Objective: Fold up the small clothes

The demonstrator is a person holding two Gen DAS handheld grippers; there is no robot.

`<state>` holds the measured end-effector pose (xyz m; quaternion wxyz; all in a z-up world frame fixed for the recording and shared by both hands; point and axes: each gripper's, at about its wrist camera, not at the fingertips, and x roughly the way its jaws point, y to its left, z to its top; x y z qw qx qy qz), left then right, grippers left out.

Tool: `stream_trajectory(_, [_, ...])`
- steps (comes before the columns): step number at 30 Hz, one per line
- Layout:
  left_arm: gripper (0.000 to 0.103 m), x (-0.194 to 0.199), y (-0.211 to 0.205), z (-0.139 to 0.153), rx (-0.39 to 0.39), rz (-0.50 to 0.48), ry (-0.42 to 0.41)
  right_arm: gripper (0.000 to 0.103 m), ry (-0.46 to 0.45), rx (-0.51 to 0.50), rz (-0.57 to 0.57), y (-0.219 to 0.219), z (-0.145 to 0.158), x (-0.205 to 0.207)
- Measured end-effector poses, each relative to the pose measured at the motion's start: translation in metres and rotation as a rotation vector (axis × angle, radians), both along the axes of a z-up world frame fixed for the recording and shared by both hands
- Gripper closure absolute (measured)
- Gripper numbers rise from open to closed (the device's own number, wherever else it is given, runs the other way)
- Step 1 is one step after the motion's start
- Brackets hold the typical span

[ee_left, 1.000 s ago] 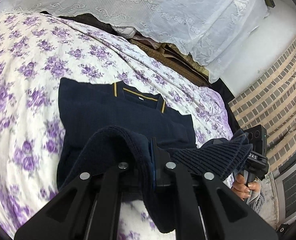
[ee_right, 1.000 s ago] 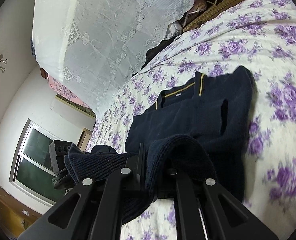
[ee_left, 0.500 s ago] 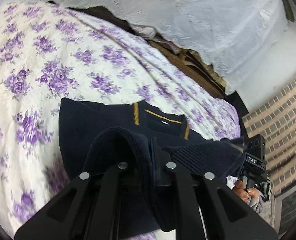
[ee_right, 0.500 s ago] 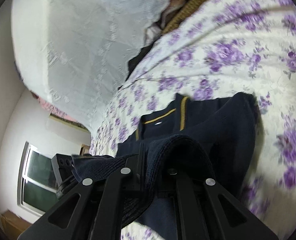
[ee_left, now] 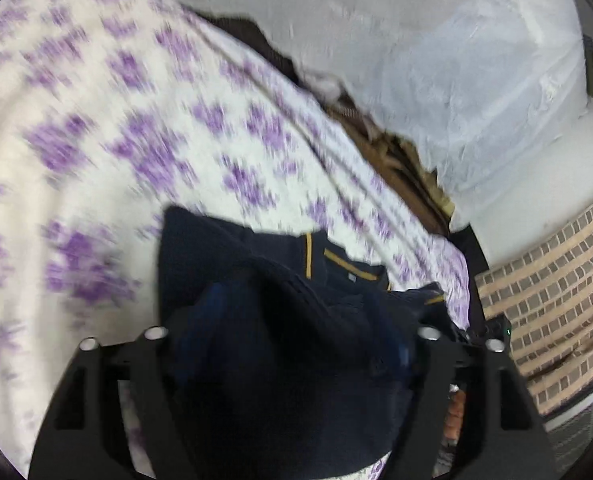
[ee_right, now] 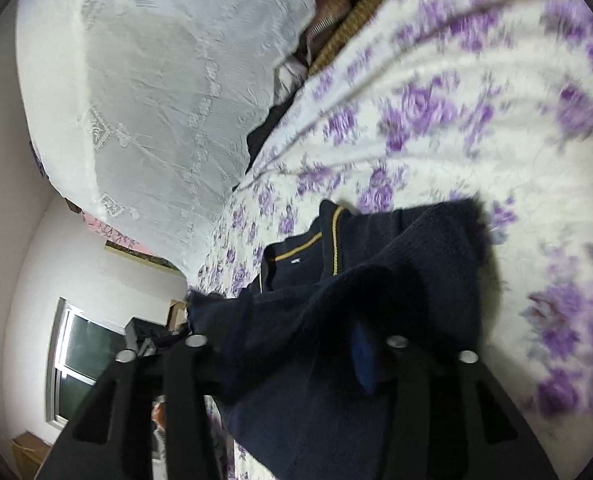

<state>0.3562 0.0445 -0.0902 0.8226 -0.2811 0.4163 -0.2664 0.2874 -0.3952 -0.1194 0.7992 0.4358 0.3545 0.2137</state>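
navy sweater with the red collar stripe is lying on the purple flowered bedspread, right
Not quite: the collar stripe on the navy sweater is yellow, not red, as the right wrist view shows. It does lie on the purple flowered bedspread.

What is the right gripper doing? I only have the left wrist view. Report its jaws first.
Observer: The right gripper is open, its jaws wide apart, and the navy sweater is bunched loosely between them.
Operator: Give me the sweater's right side.
Observer: It ends in a fuzzy folded edge lying on the floral bedsheet, just right of the yellow-trimmed collar.
Operator: Tell me what's off the bed's left side.
Observer: A window with dark glass, set in the white wall.
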Motion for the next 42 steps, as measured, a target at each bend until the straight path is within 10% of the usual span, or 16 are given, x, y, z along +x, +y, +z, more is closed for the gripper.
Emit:
stream_trajectory(4, [0.032, -0.012, 0.016, 0.008, -0.018, 0.027, -0.008, 0.051, -0.045, -0.026, -0.038, -0.008, 0.013, -0.02])
stream_trajectory(8, [0.032, -0.026, 0.015, 0.012, -0.004, -0.003, -0.022, 0.076, -0.079, -0.099, -0.08, -0.006, 0.022, -0.04])
stream_trajectory(14, [0.028, -0.071, -0.022, 0.042, 0.116, -0.224, -0.236, 0.077, -0.196, -0.238, 0.016, 0.025, 0.05, -0.065])
stream_trajectory(23, [0.02, -0.078, -0.067, 0.029, 0.276, -0.351, -0.257, 0.076, -0.155, -0.441, 0.149, 0.076, 0.04, -0.066])
stream_trajectory(28, [0.017, -0.026, -0.08, 0.016, 0.372, -0.198, -0.157, 0.068, -0.136, -0.514, 0.109, 0.085, 0.043, -0.025])
stream_trajectory(35, [0.01, 0.047, -0.009, -0.036, 0.0, 0.075, 0.141, 0.063, 0.009, -0.372, -0.122, 0.038, 0.019, 0.052])
stream_trajectory(42, [0.01, 0.028, -0.025, -0.016, 0.185, 0.074, 0.043, 0.062, -0.046, -0.356, -0.158, 0.031, 0.019, 0.038])
